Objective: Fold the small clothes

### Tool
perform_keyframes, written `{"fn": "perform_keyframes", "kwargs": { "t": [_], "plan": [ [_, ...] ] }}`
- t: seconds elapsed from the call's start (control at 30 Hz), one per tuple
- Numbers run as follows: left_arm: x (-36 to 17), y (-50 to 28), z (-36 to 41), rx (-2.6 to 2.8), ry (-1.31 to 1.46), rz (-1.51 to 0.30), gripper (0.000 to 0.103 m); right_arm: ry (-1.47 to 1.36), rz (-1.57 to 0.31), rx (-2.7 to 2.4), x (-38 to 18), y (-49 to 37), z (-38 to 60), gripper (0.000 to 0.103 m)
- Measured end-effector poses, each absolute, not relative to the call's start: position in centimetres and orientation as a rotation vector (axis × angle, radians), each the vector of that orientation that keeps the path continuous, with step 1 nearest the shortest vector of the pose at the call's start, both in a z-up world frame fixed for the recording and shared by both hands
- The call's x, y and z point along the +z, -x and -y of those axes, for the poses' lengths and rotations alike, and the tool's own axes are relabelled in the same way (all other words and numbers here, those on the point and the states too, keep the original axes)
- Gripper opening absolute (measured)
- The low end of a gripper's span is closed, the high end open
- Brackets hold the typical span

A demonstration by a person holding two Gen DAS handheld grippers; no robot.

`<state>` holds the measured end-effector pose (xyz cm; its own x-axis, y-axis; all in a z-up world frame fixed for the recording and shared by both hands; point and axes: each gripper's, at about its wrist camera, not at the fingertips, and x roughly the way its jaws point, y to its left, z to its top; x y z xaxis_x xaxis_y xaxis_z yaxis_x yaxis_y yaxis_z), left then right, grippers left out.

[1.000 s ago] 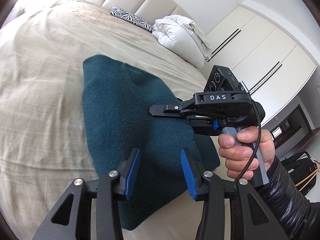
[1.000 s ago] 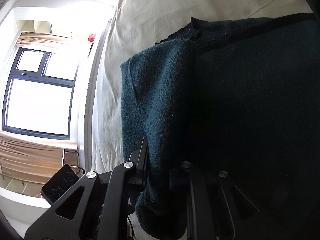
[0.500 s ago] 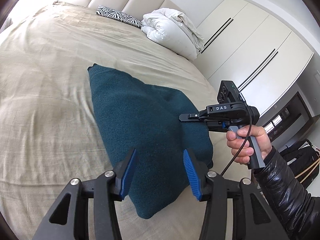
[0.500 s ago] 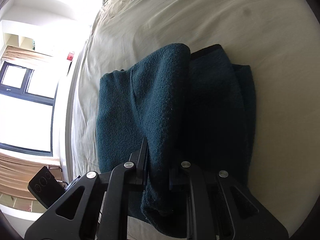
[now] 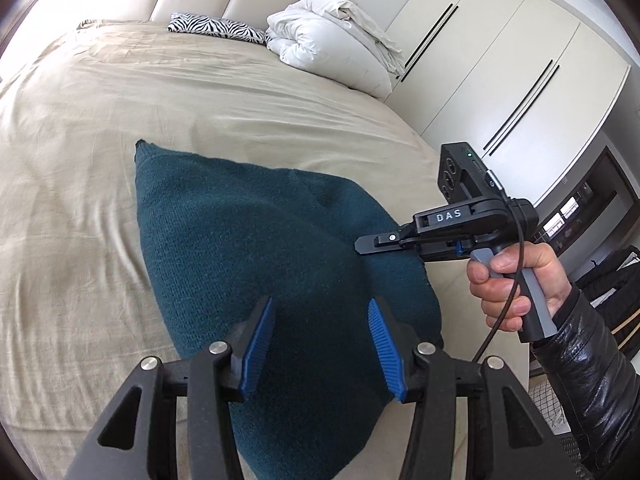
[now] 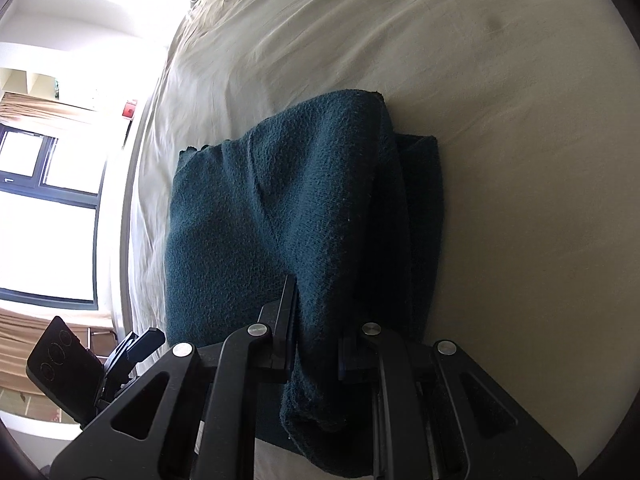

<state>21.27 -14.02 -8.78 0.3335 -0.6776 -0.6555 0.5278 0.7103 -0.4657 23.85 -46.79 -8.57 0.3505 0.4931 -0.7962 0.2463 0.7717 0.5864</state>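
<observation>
A dark teal knit garment (image 5: 256, 248) lies folded in thick layers on the beige bed sheet (image 5: 80, 120), filling the centre and lower middle of the left wrist view. The right gripper (image 6: 316, 340) is clamped on a raised fold of its near edge. The left gripper (image 5: 320, 344) hangs over it, fingers apart and empty. A white duvet (image 5: 332, 40) sits upper right.

1. The dark teal knitted garment (image 5: 248, 264) lay folded on the beige bed (image 5: 80, 160)
2. One thick fold (image 6: 320, 216) was raised above the layers beneath
3. Its near edge (image 6: 320, 412) was pinched in the right hand-held gripper (image 6: 316, 320)
</observation>
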Motion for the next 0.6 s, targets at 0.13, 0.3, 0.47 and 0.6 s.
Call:
{"fn": "perform_keyframes", "kwargs": {
  "t": [0.13, 0.3, 0.47, 0.6],
  "plan": [
    [-10.5, -21.5, 14.3, -0.77, 0.162, -0.97, 0.052, -0.807, -1.207, 0.221, -9.6, -23.4, 47.5, 0.014],
    [-10.9, -21.5, 13.9, -0.775, 0.163, -0.971, 0.052, -0.881, -1.182, 0.255, -8.7, -20.2, 47.7, 0.022],
    [-11.0, -21.0, 13.8, -0.767, 0.154, -0.969, 0.052, -0.876, -1.201, 0.272, -9.0, -17.5, 45.9, 0.025],
    [-10.7, -20.6, 13.7, -0.769, 0.135, -0.977, 0.052, -0.898, -1.18, 0.228, -8.4, -16.9, 45.8, 0.014]
  ]
}}
